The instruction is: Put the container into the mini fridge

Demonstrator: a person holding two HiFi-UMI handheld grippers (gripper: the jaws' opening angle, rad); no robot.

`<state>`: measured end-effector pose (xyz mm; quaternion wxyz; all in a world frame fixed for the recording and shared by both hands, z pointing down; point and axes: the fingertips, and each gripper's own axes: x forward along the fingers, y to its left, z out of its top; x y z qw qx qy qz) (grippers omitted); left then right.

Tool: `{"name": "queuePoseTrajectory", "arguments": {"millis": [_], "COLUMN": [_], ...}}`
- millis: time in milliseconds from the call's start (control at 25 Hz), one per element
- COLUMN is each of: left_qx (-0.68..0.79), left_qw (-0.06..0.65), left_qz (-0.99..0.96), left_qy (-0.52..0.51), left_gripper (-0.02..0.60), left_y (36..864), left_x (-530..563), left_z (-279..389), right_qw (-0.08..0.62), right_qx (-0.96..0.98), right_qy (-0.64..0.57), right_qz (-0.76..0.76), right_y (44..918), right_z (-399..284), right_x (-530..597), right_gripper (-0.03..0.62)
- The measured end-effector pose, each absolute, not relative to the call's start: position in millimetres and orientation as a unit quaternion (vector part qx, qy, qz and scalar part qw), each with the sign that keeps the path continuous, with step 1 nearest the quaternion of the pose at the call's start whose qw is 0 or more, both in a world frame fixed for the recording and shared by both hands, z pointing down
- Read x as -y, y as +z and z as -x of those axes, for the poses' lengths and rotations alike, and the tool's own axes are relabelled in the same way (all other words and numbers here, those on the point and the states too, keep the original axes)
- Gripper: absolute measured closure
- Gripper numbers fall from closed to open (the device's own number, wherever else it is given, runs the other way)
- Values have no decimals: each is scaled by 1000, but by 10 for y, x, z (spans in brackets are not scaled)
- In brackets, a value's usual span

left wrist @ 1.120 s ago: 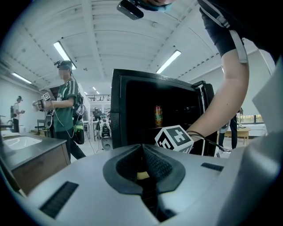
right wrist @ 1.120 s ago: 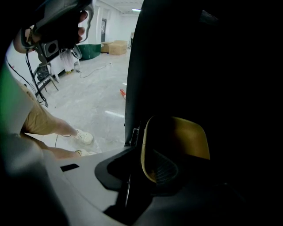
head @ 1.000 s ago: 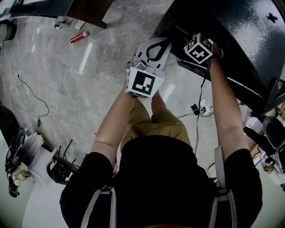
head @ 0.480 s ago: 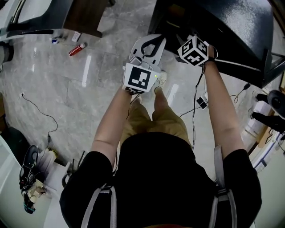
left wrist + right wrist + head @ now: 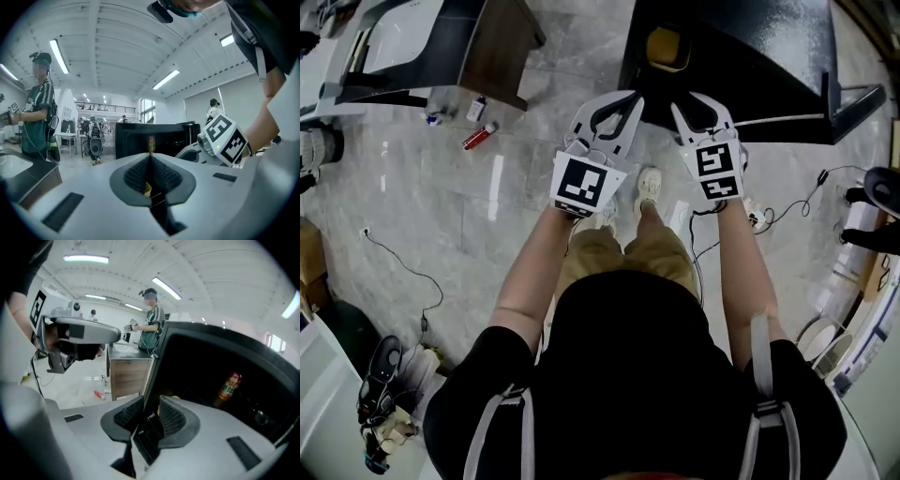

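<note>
View from above of a person standing on a pale stone floor (image 5: 441,216), holding both tools out toward an open black mini fridge (image 5: 741,47).

The left tool (image 5: 623,103) is clenched. In its own view the ribbed pads meet along one seam with nothing gripped. A tiny yellow sliver shows low in that seam; I cannot tell what it is.

The right tool (image 5: 701,108) is released, its jaws a little apart and carrying nothing. In its view the fridge's front edge lines up with the gap, but I cannot tell whether it touches.

A yellow container (image 5: 668,47) sits inside the fridge near the front of the dark cavity. It is clear of both tools. An orange-labelled drink bottle (image 5: 228,386) stands deeper inside, well apart from it.

The placing step looks done, since the yellow item, likely the task's container, is already in the fridge and neither tool holds it. What seems left is closing up. A dark panel (image 5: 853,103) juts out at the fridge's right side and may be the door; the pictures do not settle this. The next move would call for bringing a tool, probably the right one, against that panel and swinging it shut, keeping both tools out of the opening.
</note>
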<state>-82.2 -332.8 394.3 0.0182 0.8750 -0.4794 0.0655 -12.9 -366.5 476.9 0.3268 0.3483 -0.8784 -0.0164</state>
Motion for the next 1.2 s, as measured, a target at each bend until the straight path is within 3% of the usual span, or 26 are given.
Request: {"name": "queuePoseTrajectory", "arguments": {"millis": [240, 480, 1200], "left_qx": [470, 420, 418], "left_qw": [32, -11, -55], "left_qz": [-882, -907, -907], "left_qy": [25, 28, 5], "left_gripper": [558, 558, 558], "left_y": [3454, 3052, 2421], "left_x": [2929, 2565, 2067], "left_z": [811, 551, 427], "right_qw": [263, 207, 132], "right_qx": [886, 906, 907], "right_qy": [-11, -29, -51], "right_qz": [-381, -367, -397], "right_y": [4101, 3590, 2786], "right_z": [137, 279, -93], "right_x": [3093, 2642, 2124], "right_gripper": [477, 477, 477]}}
